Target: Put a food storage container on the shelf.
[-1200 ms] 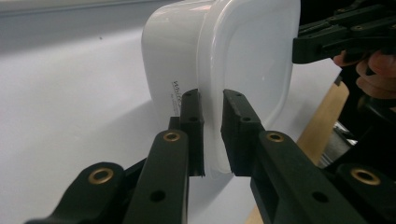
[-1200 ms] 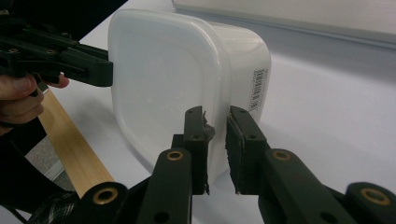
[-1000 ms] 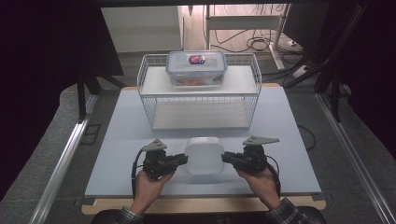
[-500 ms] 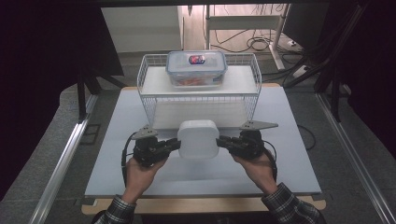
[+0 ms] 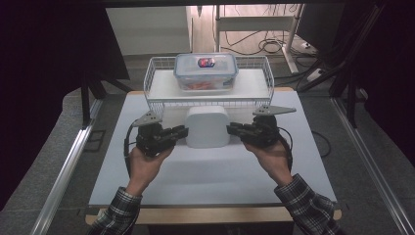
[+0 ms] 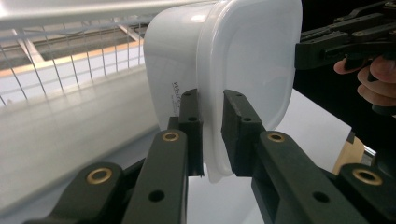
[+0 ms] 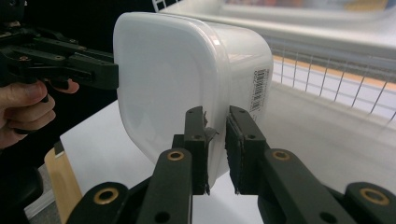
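A white rounded-rectangular plastic container [image 5: 207, 127] sits mid-frame, lidded face down, long axis across the frame. The left gripper [image 5: 179, 132] and right gripper [image 5: 234, 129] flank it, each clamped narrowly on its rim.

Left gripper [image 5: 180, 132], right gripper [image 5: 234, 129]: black two-jaw bodies, grey three-cornered plate on top of each, black cable looping behind. Jaws: flat black bars with brass-rimmed holes and small screw holes. Sleeves [image 5: 304, 203]: dark plaid with pale checks, cuffs at wrists.
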{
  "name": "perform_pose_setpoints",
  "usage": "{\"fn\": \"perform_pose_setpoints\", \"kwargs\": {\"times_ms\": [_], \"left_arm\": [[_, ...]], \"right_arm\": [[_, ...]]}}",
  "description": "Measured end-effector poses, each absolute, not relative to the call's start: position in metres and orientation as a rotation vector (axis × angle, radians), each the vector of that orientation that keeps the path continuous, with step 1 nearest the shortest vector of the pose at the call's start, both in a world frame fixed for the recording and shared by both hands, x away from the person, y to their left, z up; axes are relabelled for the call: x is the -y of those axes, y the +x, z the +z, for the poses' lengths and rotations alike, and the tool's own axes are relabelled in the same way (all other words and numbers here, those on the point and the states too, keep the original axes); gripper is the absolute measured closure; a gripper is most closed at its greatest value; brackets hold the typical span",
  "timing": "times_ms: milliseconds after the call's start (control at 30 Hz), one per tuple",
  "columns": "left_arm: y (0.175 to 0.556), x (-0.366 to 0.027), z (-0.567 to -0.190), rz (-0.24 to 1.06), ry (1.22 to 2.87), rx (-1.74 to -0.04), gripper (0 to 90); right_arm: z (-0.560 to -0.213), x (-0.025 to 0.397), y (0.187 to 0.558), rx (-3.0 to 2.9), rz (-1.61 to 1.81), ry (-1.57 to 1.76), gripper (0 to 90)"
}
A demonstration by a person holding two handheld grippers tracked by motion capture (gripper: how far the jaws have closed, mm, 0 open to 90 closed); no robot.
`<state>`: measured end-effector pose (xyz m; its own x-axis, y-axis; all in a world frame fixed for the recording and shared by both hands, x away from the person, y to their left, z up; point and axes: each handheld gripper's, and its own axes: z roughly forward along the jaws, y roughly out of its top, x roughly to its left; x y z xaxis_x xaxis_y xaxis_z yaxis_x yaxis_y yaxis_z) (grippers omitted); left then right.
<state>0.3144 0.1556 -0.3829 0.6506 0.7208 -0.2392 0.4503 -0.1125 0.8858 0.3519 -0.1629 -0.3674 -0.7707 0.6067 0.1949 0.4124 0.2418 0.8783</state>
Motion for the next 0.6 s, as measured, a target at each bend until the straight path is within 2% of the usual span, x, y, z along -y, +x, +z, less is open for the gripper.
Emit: {"fn": "perform_pose_setpoints", "kwargs": {"times_ms": [600], "left_arm": [[0.342,-0.158,-0.324,0.442,1.713,-0.895,78.4]], "right_arm": [[-0.318,0.156,0.383,-2.213,1.619,0.899,78.7]]}}
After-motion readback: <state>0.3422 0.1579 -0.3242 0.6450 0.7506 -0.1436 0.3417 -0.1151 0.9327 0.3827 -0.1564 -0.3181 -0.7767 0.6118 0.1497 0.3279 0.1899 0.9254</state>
